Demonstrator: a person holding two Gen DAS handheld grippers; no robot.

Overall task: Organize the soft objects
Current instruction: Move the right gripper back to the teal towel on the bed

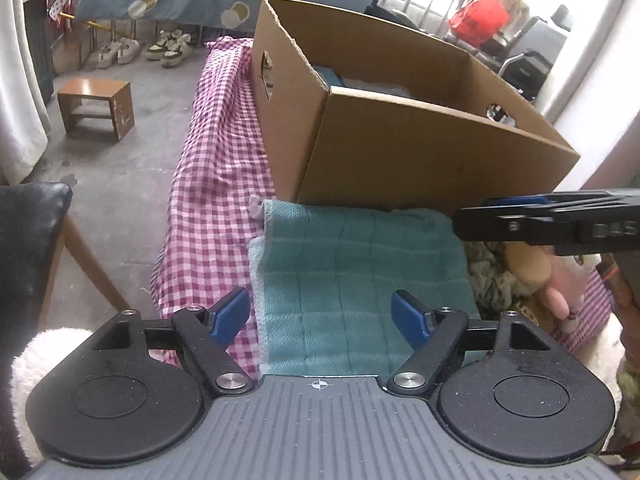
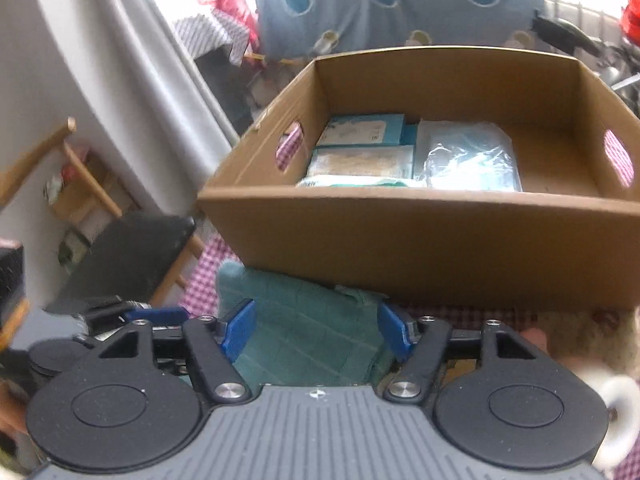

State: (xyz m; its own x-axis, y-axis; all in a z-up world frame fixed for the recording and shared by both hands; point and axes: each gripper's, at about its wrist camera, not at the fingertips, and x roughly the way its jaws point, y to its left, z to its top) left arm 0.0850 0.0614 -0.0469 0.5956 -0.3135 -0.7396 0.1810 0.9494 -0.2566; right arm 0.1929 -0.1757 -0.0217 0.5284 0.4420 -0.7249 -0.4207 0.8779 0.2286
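Observation:
A teal towel [image 1: 352, 276] lies flat on the pink checked cloth [image 1: 216, 208], right in front of a cardboard box [image 1: 420, 152]. My left gripper [image 1: 320, 316] is open, its blue pads [image 1: 228, 314] spread over the towel's near edge. My right gripper [image 2: 316, 330] is open above the same towel [image 2: 304, 320], facing the box [image 2: 400, 236]. The box holds several plastic-wrapped packs [image 2: 468, 156]. The right gripper's side also shows at the right of the left wrist view [image 1: 560, 220].
A pile of plush toys [image 1: 532, 276] lies right of the towel. A black-seated chair [image 1: 28, 240] stands at the left beside the table. A small wooden stool [image 1: 96, 106] and shoes [image 1: 168, 46] are on the floor beyond.

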